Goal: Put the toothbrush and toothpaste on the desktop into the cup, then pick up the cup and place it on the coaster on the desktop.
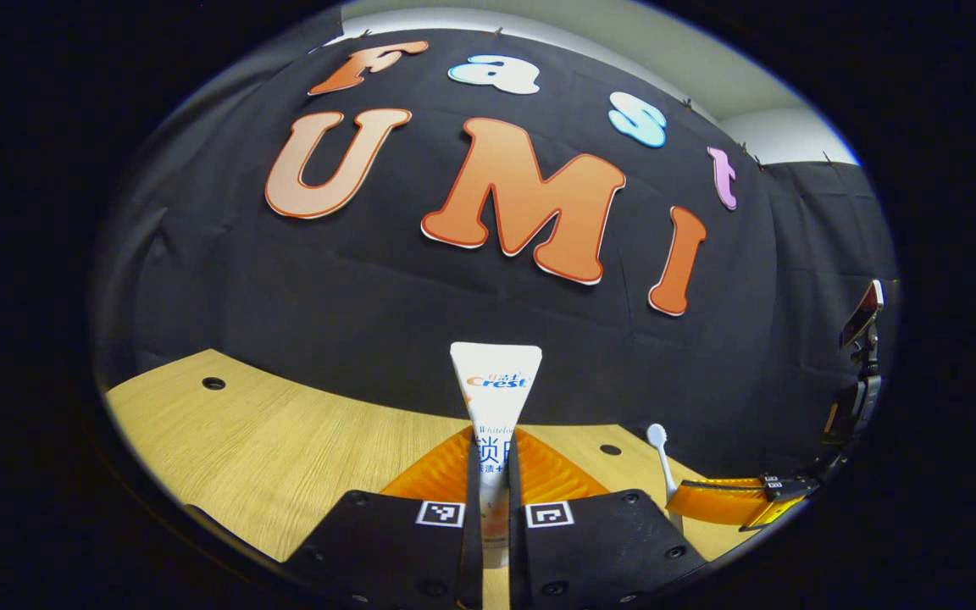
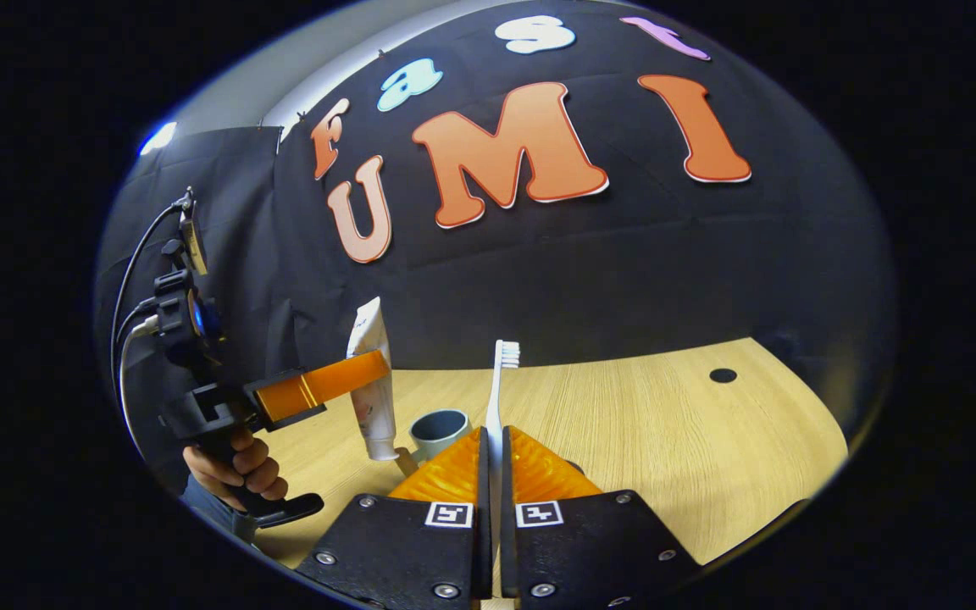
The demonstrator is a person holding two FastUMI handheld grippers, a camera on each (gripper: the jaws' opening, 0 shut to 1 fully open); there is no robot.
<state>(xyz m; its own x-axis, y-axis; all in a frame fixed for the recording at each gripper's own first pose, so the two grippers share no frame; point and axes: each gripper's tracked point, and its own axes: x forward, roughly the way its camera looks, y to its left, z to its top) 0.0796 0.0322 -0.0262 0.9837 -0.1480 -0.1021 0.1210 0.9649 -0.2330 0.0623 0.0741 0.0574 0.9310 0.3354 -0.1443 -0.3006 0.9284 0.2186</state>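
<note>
surface: wooden desktop (image 2: 640, 424) | on it: 1 grey cup (image 2: 440, 430), upright

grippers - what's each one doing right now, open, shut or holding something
Left gripper: closed on the toothpaste tube, held upright above the desk.
Right gripper: closed on the toothbrush, bristles up.

The desktop (image 2: 640, 440), low in the right gripper view, looked like pale wood laminate, smooth and matt, with fine straight grain. Behind it the wall (image 2: 623, 280) was black cloth, dull and softly creased. The toothpaste (image 1: 495, 398), centre of the left gripper view, was a plastic tube with a slight sheen. The toothbrush (image 2: 501, 381) seemed smooth white plastic. The cup (image 2: 440, 430), lower left of centre, had a matt grey finish.
</note>
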